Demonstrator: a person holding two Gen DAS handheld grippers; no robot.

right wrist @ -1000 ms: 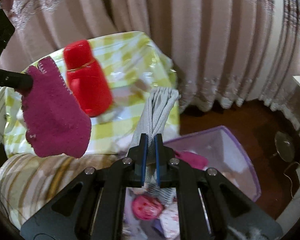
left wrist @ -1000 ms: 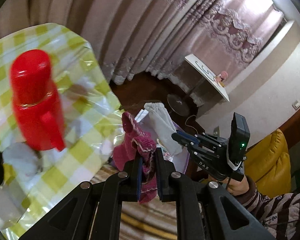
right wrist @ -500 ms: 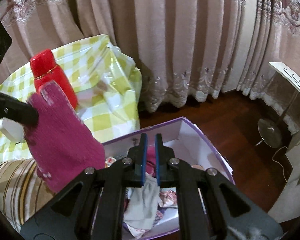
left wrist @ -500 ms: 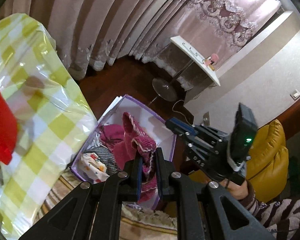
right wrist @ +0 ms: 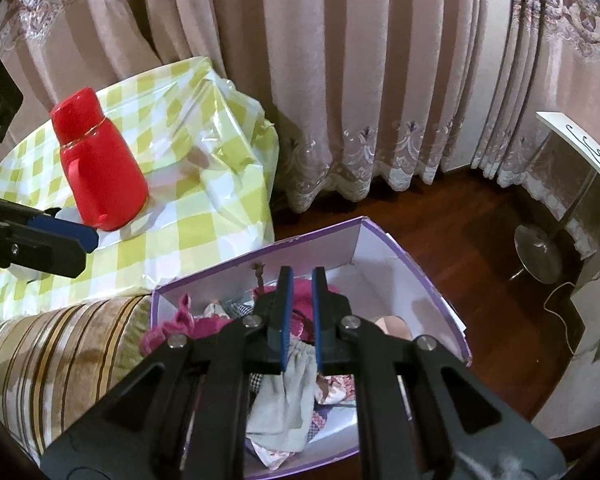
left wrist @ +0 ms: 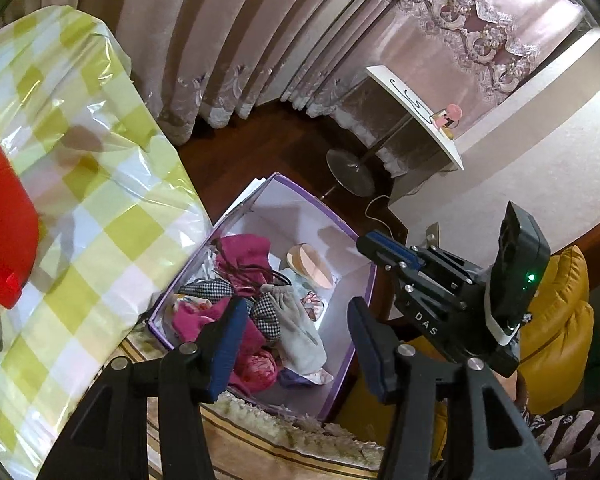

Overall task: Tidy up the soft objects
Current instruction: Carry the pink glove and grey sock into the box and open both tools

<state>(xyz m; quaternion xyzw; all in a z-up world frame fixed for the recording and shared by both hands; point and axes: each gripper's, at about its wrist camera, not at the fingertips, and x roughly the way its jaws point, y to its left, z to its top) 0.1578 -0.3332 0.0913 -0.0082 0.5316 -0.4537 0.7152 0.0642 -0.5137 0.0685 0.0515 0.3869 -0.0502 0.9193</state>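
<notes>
One grey sock [left wrist: 300, 334] lengthwise (boxed).

Pink pleated curtains [right wrist: 340, 80] with lace hems hang to a dark wood floor [right wrist: 440, 232]. White pedestal side table [left wrist: 416, 116] stands at the curtains; yellow cushioned seat [left wrist: 560, 320] near the cream wall [left wrist: 540, 152].

Your left view cuts off most of the red flask [left wrist: 4, 224] beside the purple box [left wrist: 352, 344]; inside that box, the lower clothes lie buried under the grey sock [left wrist: 300, 332].
</notes>
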